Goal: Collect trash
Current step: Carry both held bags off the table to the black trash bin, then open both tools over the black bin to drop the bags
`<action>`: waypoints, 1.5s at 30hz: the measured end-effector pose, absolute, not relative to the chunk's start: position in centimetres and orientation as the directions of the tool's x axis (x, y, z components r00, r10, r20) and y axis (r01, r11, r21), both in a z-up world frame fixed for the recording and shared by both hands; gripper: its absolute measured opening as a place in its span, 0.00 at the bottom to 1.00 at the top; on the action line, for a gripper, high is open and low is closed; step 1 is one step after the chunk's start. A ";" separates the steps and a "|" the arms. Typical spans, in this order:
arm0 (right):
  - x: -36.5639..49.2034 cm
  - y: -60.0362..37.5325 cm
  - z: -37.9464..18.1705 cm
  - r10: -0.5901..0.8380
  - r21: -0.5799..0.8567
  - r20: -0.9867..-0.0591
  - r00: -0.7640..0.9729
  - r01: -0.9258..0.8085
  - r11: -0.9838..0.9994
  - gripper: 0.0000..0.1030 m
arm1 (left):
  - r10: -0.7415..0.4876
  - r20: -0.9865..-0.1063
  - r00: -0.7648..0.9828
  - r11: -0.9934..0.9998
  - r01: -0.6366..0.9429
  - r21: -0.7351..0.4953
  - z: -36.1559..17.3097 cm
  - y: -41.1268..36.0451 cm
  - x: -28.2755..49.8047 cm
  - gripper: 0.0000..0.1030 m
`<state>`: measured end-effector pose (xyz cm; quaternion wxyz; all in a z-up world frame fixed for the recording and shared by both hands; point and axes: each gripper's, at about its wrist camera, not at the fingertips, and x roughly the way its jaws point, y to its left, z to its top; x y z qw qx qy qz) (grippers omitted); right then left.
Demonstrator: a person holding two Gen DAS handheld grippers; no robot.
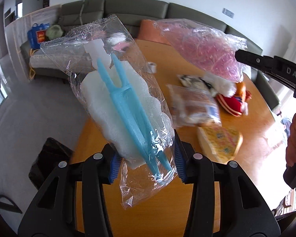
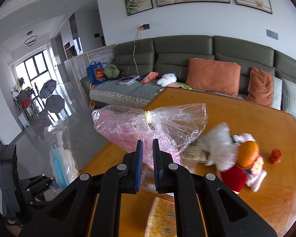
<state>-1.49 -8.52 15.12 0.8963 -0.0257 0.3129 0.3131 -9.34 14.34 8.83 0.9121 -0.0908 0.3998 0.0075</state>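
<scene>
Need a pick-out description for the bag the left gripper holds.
Start at the wooden table, near its edge. The left gripper is shut on a clear bag with white foam and blue plastic tweezers inside. The right gripper's pink bag has pink filling instead.

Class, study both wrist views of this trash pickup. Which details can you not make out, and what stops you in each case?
- Print on the clear packet on the table, left wrist view: motion blur.
- Yellow wedge pack, same view: lettering smeared.
- Doll's face, right wrist view: blurred.
- Contents of the pink bag in the right gripper: crinkled plastic hides them.
- Black object on the floor, left wrist view: dark, partly behind the left gripper.
</scene>
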 end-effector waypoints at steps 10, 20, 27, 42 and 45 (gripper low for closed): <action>-3.0 6.2 13.6 0.651 0.155 -0.606 0.457 -0.735 0.660 0.11 | 0.124 -0.748 0.653 0.937 -0.326 -0.129 7.0 27.3 -13.7 0.43; -6.1 20.5 9.7 0.688 0.206 -0.700 0.193 -0.868 0.453 0.11 | 0.243 -0.854 0.461 0.786 -0.610 -0.105 1.4 38.6 -19.6 0.43; -7.5 28.5 6.2 0.637 0.245 -0.768 0.069 -0.887 0.391 0.32 | 0.243 -0.903 0.355 0.717 -0.692 -0.079 -1.9 43.7 -19.3 0.64; -6.0 30.1 7.0 0.675 0.227 -0.727 0.128 -0.883 0.411 0.75 | 0.265 -0.906 0.330 0.631 -0.769 -0.096 -1.2 47.4 -20.7 0.94; -5.6 28.9 8.0 0.682 0.228 -0.716 0.146 -0.875 0.427 0.77 | 0.272 -0.896 0.351 0.636 -0.764 -0.106 -0.3 46.3 -20.2 0.94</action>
